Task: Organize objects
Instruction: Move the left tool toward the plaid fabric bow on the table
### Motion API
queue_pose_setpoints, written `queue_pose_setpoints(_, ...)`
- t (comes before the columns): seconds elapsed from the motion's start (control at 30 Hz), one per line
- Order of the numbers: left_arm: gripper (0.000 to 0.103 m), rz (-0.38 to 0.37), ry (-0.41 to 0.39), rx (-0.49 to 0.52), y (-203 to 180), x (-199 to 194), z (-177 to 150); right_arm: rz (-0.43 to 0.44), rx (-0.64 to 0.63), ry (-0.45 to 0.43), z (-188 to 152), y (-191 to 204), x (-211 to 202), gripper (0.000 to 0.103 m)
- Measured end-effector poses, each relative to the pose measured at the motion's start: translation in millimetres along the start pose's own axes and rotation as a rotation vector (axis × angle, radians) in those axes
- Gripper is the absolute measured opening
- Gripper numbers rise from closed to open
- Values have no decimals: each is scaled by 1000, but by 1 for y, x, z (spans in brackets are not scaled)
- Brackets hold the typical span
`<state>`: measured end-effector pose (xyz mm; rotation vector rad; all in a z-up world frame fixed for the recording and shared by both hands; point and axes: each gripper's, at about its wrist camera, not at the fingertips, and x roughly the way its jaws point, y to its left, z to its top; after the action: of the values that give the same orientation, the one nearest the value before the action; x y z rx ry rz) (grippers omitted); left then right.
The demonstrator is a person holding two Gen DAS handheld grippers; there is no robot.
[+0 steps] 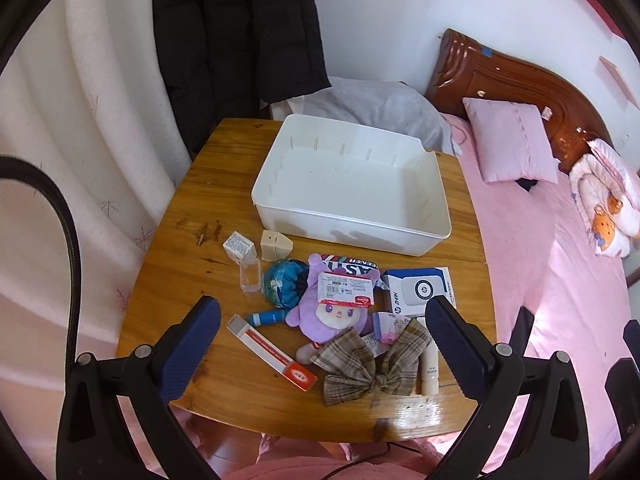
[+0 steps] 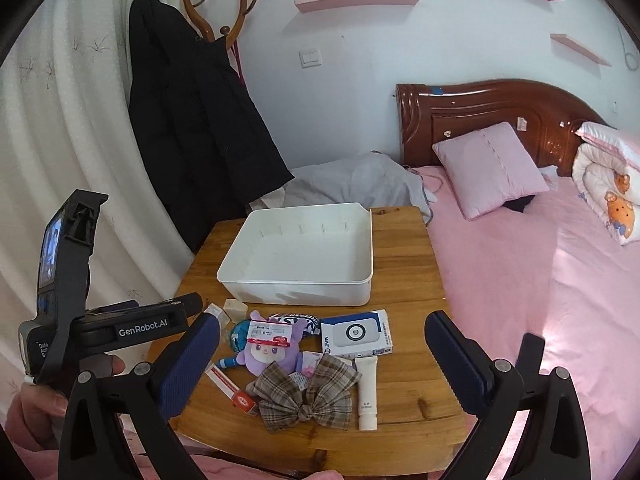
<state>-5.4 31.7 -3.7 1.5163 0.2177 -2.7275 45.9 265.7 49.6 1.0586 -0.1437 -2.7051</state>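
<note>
An empty white bin (image 1: 400, 236) (image 2: 300, 294) stands at the back of the wooden table (image 1: 208, 184) (image 2: 404, 264). In front of it lie a purple plush doll (image 1: 332, 316) (image 2: 266, 354), a plaid bow (image 1: 372, 364) (image 2: 308, 396), a blue-white box (image 1: 418, 290) (image 2: 358, 334), a white tube (image 1: 429, 372) (image 2: 367, 392), a red-white long box (image 1: 272, 354) (image 2: 230, 386), a blue ball (image 1: 285, 282) and small boxes (image 1: 238, 245). My left gripper (image 1: 322, 340) is open and empty above the table's near edge. My right gripper (image 2: 322, 360) is open and empty, above the same clutter.
A pink bed (image 2: 540, 280) with a pillow (image 2: 490, 168) runs along the table's right side. A black coat (image 2: 200, 128) hangs on a rack behind the table. White curtains (image 1: 80, 120) are on the left. The left gripper's body (image 2: 100, 320) shows at the left of the right wrist view.
</note>
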Motion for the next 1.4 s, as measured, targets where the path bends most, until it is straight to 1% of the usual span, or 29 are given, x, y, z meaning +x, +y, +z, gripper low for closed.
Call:
queue_pose_setpoints(0.1,102,34,13,-36,-12,5,-7,47,-21,18,2,-18,2,103)
queue_pose_setpoints(0.2,102,74,52,-89,-21,14,-16,75,-41,58,3,-37,10,103)
queue_pose_setpoints(0.37,102,126,143,-207,-26,33,-36,143,-74,132,2,-64,32,103)
queue_pose_setpoints(0.43,102,155,198,-249,-27,43,-43,172,-90,160,0,-72,41,103)
queue_pose_setpoints(0.5,102,184,251,-311,-25,55,-50,190,-101,190,-4,-79,51,103)
queue_pose_setpoints(0.57,102,196,290,-389,-22,66,-57,201,-113,224,-9,-86,61,103)
queue_pose_setpoints(0.7,102,179,365,-511,-16,86,-69,219,-143,293,-19,-92,82,103)
queue_pose_setpoints(0.83,102,180,418,-599,-13,106,-80,221,-205,353,-32,-90,107,103)
queue_pose_setpoints(0.9,102,181,443,-634,-11,116,-84,220,-217,378,-39,-89,118,103)
queue_pose_setpoints(1.03,102,198,496,-687,-11,135,-93,226,-216,456,-53,-87,145,103)
queue_pose_setpoints(1.13,102,189,540,-721,-12,149,-100,240,-205,508,-63,-85,164,103)
queue_pose_setpoints(1.33,102,178,622,-765,-18,167,-113,217,-192,595,-84,-81,197,103)
queue_pose_setpoints(1.37,102,173,632,-775,-19,168,-115,216,-196,612,-87,-80,202,102)
queue_pose_setpoints(1.4,102,168,642,-786,-19,170,-117,218,-202,628,-91,-80,206,99)
